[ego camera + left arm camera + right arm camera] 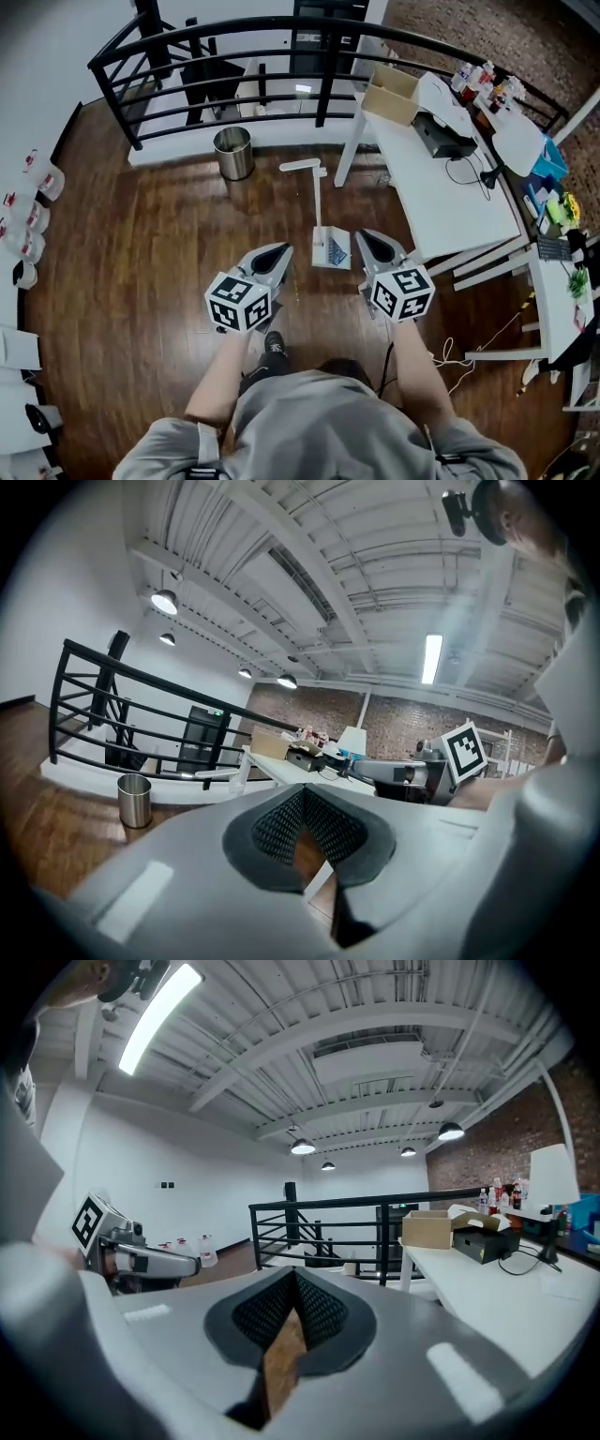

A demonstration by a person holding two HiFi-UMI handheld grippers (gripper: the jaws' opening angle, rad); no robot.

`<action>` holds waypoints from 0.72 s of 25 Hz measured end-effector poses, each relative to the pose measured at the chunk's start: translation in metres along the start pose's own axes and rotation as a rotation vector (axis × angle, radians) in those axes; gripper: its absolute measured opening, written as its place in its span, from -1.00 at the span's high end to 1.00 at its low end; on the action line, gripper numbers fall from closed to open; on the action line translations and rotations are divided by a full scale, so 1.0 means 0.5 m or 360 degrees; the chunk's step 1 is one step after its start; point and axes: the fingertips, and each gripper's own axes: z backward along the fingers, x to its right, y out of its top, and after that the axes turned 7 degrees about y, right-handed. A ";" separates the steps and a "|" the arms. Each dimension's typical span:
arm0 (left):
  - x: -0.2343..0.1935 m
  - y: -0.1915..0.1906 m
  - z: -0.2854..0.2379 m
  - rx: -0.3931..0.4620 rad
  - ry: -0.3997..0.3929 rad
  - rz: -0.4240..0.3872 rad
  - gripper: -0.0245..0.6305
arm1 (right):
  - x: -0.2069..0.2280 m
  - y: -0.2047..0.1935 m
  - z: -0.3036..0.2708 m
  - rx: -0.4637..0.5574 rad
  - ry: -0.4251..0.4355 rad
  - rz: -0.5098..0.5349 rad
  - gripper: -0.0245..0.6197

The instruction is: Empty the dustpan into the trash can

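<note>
Holding our left gripper and right gripper shut and empty, we judged the white long-handled plastic dustpan, standing just beyond them, light, stiff and tippy, best clamped on its slim upright handle, with the round steel trash can far left.

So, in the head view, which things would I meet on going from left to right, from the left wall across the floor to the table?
White containers by the left wall → metal trash can → dustpan standing on the floor → white table.
</note>
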 end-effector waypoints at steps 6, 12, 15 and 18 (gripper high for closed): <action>-0.092 0.024 -0.084 -0.0051 -0.0071 0.0006 0.91 | 0.053 -0.013 -0.125 -0.0063 -0.0099 -0.0023 0.92; -0.166 0.037 -0.185 -0.0088 -0.0018 -0.0015 0.91 | 0.153 -0.053 -0.245 -0.0152 -0.0118 -0.0029 0.75; -0.209 0.050 -0.232 -0.0114 0.0030 -0.0016 0.91 | 0.209 -0.074 -0.326 -0.0197 -0.0126 -0.0028 0.61; -0.233 0.063 -0.272 -0.0136 0.0053 -0.0023 0.91 | 0.259 -0.094 -0.404 -0.0248 -0.0121 -0.0023 0.53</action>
